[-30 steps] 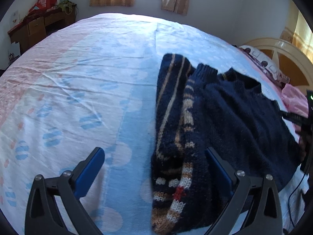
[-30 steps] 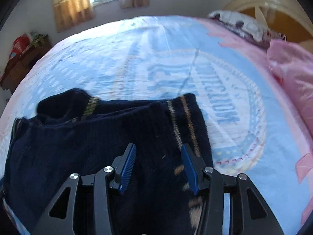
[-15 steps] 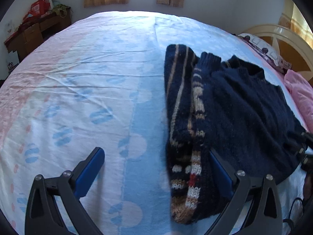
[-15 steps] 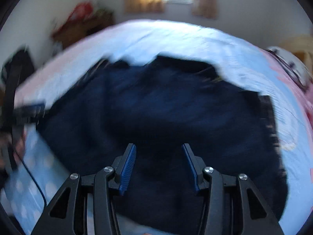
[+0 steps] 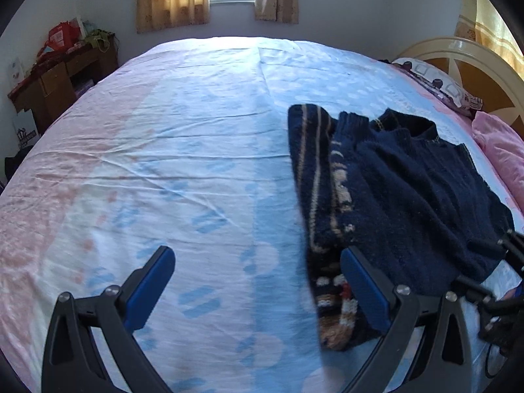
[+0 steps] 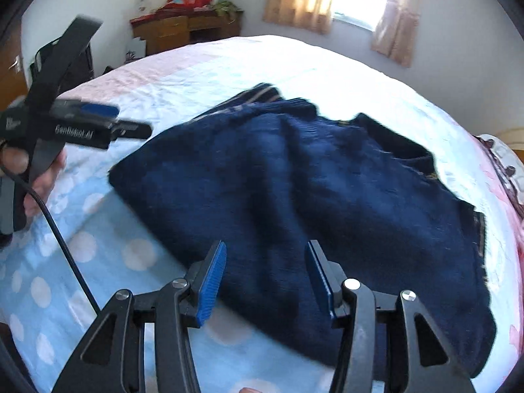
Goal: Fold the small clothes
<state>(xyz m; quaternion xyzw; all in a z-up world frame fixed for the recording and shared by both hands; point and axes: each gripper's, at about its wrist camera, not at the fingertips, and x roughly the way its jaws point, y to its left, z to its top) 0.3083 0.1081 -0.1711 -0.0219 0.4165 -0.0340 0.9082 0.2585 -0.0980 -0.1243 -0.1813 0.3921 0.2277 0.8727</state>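
Sweater [image 6: 327, 196] on bed, under right hand-held gripper [image 6: 265, 278]

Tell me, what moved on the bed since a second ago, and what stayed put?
The right gripper swung across the navy sweater, from its striped sleeve side to its near edge, open and holding nothing. The left gripper drew back slightly, wide open and empty. Nothing was grabbed or dropped. The sweater stayed half folded on the bedsheet, with its striped sleeve lying across it.
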